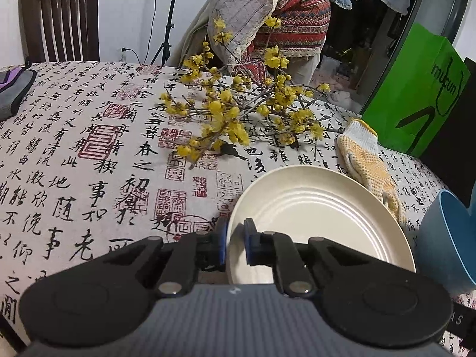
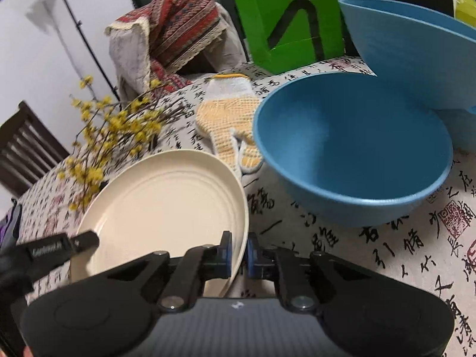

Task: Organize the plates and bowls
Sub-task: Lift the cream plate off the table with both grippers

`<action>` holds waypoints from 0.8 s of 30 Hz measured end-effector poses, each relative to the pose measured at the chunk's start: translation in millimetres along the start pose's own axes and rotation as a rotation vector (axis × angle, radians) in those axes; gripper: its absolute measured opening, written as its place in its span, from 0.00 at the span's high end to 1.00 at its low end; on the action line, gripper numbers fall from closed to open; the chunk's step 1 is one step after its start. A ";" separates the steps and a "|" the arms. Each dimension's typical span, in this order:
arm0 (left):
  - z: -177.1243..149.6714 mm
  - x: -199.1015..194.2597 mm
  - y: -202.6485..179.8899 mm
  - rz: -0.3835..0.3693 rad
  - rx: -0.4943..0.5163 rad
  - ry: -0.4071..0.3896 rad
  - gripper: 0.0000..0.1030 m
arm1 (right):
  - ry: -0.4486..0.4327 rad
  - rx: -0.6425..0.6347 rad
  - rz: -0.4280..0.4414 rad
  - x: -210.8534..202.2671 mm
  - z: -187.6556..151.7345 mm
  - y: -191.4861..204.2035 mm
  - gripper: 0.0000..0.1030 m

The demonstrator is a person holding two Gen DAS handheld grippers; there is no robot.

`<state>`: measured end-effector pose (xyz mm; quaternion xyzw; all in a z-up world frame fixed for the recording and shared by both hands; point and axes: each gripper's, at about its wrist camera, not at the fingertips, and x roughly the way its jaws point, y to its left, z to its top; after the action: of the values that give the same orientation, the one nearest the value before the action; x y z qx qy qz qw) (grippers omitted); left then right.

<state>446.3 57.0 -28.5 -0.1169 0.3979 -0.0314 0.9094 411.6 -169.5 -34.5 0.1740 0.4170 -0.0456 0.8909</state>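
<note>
Gripping the cream plate [image 1: 321,208] at opposite rims, your left gripper [image 1: 235,244] and right gripper [image 2: 238,253] each have jaws clamped on it; blue bowl [image 2: 354,154] beside.

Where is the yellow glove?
The glove lies on the tablecloth, between the cream plate and the blue bowl, before the green bag.

Both your wrist cameras look low and close across the table, sharing the cream plate [image 1: 321,208] [image 2: 166,202] from opposite rims.

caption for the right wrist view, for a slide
Right gripper closed on the cream plate rim, beside two blue bowls on a calligraphy tablecloth.
</note>
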 end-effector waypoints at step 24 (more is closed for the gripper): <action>-1.7 0.1 -4.1 0.029 0.043 -0.001 0.88 | -0.061 -0.160 -0.017 8.7 9.9 6.8 0.89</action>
<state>445.2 52.7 -28.7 -0.0914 0.3984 -0.0270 0.9122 425.9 -166.0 -33.3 0.0972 0.3934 -0.0248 0.9139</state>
